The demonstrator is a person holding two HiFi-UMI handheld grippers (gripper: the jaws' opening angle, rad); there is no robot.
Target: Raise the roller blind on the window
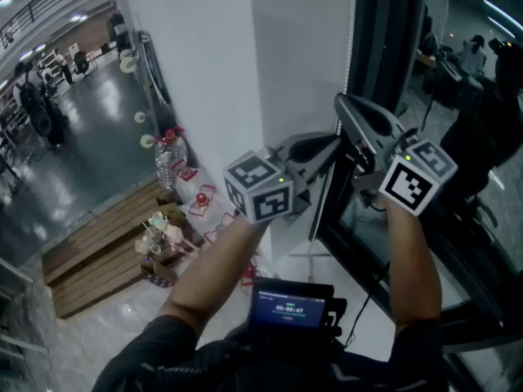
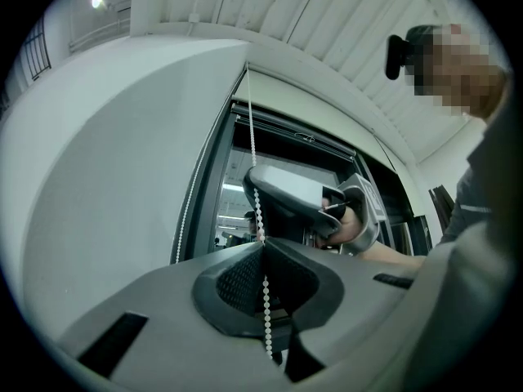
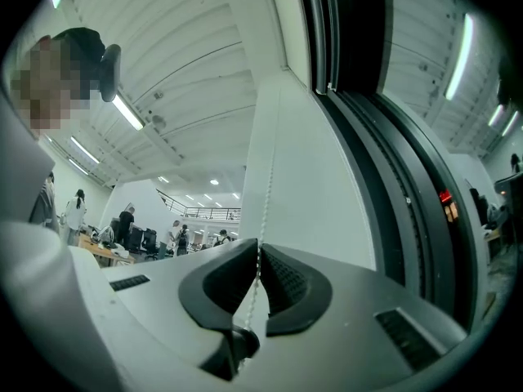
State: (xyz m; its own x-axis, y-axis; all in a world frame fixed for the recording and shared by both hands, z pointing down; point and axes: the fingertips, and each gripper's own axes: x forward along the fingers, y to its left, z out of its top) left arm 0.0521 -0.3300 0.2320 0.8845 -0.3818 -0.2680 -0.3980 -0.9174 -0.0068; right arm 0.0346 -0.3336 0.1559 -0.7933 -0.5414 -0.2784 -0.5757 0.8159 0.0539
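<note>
White chain (image 2: 253, 149), left tongs (image 2: 261, 245), right tongs (image 3: 259, 248) pinching

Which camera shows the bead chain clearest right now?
The left gripper view: the bead chain shows bead by bead, running down into the left gripper's closed jaws. The right gripper view shows a fainter strand pinched in the right gripper. The head view shows only a thin dotted line.
</note>
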